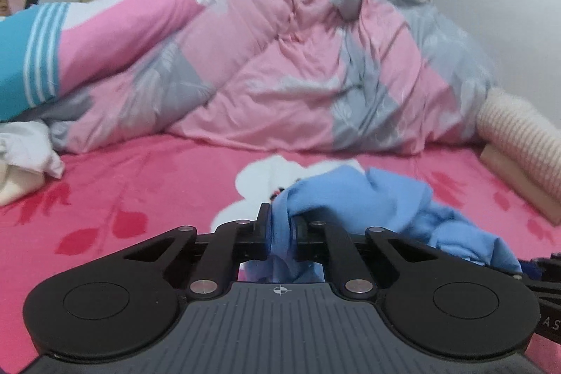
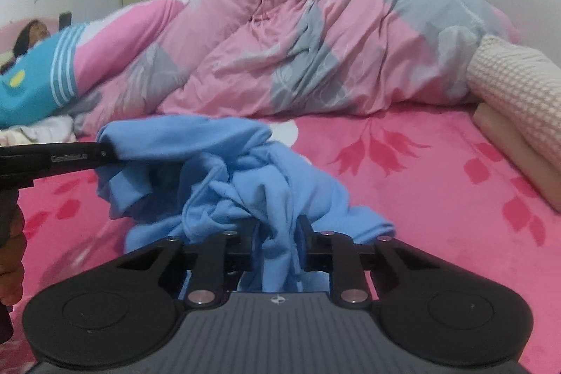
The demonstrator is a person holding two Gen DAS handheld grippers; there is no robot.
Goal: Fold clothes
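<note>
Fingers of left gripper (image 1: 280, 226) and right gripper (image 2: 277, 233) both clamping bunched blue shirt (image 2: 245, 170) on pink bedsheet (image 2: 420, 170), cloth running crumpled between them, left-to-right.

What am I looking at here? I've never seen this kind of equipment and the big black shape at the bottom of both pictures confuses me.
That black shape is a hand-held gripper with two fingers. A person holds one in each hand, and a wide-angle camera on each looks forward along its fingers. One picture comes from the left gripper, the other from the right gripper. They are over a bed with a pink flowered sheet. A crumpled blue garment lies on it, and both grippers are pinching its cloth. In the right view the left gripper enters from the left edge, gripping the garment there. Behind lie a pink and grey duvet, folded clothes and a person lying down.
</note>
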